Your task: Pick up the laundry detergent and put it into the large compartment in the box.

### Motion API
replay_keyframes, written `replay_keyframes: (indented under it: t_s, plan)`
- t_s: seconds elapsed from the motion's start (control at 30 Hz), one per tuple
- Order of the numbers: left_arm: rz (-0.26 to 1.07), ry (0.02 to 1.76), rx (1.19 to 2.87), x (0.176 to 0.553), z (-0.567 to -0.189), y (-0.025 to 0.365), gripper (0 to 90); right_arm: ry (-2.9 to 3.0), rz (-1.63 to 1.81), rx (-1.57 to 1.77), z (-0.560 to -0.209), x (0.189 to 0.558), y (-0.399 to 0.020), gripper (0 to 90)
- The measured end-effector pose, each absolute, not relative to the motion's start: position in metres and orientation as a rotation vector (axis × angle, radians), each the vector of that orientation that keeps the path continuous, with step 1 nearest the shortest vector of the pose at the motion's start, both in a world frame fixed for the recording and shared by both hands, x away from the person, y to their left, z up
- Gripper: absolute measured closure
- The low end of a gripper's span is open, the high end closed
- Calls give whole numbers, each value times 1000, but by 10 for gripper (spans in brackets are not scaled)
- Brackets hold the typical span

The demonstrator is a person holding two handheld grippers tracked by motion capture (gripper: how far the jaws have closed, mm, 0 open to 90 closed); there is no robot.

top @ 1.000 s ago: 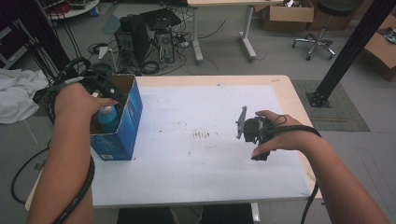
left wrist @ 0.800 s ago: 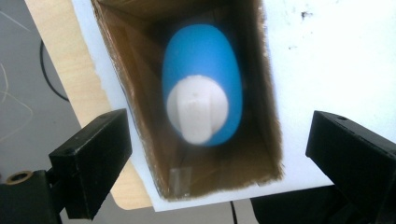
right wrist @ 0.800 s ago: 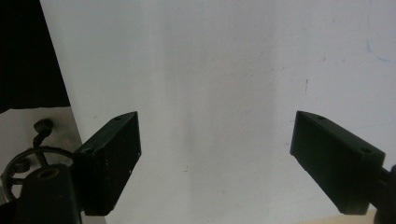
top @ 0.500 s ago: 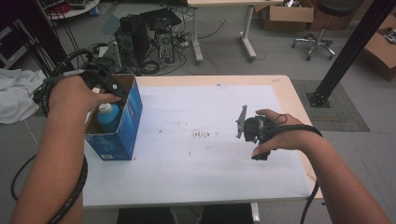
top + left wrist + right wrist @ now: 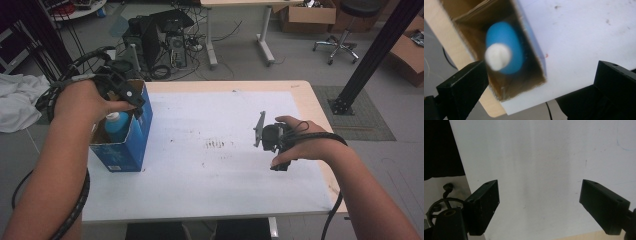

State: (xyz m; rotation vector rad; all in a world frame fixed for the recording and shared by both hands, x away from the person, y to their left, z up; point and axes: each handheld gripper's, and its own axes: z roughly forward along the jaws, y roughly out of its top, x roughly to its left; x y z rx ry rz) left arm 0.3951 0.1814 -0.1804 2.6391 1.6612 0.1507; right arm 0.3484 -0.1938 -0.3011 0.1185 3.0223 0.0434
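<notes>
A blue bottle with a white cap stands upright inside an open blue cardboard box at the table's left edge. My left gripper hovers just above the box's far end. Its jaws have just been opening and now stand wide, with the bottle lower down in the box and free of the pads. My right gripper hangs over the white table top at the right. In the right gripper view, that gripper is open with nothing between its fingers.
Behind the table, a computer tower and loose cables lie on the floor. A white cloth lies off the left side. A black post stands at the right, with a chair and cardboard boxes beyond.
My left hand has lifted up and back from the bottle, and its jaws have spread. The bottle stays in the box. The right hand has not moved.
</notes>
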Motion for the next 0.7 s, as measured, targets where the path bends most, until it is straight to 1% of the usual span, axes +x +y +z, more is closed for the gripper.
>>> replay_keyframes:
  t_s: [0.1, 0.17, 0.27, 0.4, 0.6, 0.7]
  plan:
    - [123, 1521, 2692, 391, -177, 166, 1, 3022, 43, 118, -300, 349, -193, 165]
    - [146, 1386, 2743, 387, -176, 154, 1, 3022, 39, 118, -299, 350, -192, 165]
    - [157, 1256, 2770, 381, -174, 139, 1, 3021, 34, 118, -299, 350, -191, 165]
    - [158, 1041, 2898, 369, -176, 115, 1, 3019, 31, 118, -299, 350, -190, 165]
    - [107, 820, 2960, 354, -178, 90, 1, 3022, 23, 117, -299, 350, -187, 165]
    - [78, 669, 3000, 347, -179, 82, 1, 3024, 23, 104, -299, 350, -185, 165]
